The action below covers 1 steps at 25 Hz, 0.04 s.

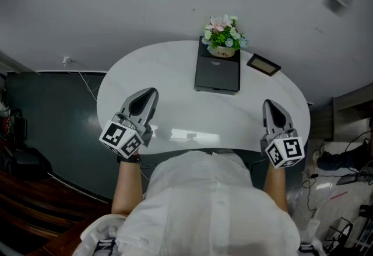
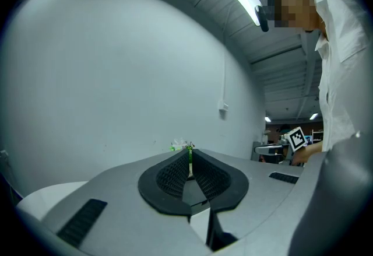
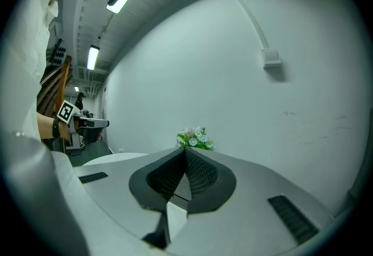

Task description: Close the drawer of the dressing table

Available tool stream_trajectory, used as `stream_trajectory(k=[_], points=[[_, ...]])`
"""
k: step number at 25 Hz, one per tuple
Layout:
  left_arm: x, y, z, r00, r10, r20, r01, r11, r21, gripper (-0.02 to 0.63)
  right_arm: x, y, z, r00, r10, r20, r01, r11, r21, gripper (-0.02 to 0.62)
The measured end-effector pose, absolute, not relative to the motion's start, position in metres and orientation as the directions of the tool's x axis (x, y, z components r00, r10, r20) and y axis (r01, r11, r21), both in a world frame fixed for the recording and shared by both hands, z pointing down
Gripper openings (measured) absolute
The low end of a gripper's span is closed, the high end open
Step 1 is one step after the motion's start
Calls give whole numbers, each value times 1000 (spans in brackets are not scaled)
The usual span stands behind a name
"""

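The white oval dressing table (image 1: 175,74) fills the middle of the head view. Its drawer does not show; the near edge lies under the person's white shirt. My left gripper (image 1: 150,93) hovers over the table's front left, jaws shut with nothing between them (image 2: 189,154). My right gripper (image 1: 269,103) hovers over the front right, also shut and empty (image 3: 185,151). Both point level toward the back wall. Each gripper view catches the other gripper's marker cube at its side (image 2: 296,138) (image 3: 65,112).
A black box (image 1: 217,71) stands at the table's back middle with a small pot of flowers (image 1: 222,36) on its far end. A dark picture frame (image 1: 263,64) lies to its right. A plain wall rises behind. Cables and clutter lie on the floor at the right.
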State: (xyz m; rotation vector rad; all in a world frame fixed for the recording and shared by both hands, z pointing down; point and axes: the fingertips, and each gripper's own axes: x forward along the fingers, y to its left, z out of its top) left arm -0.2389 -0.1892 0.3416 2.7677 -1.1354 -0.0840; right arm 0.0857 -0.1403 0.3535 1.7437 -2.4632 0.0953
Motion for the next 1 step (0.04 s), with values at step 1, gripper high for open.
stream_trajectory(k=[1], points=[[-239,-189,342,711,-703,6,-695,-701,160,21,86,-140,354,-325,-936,138,-944,331,19,9]])
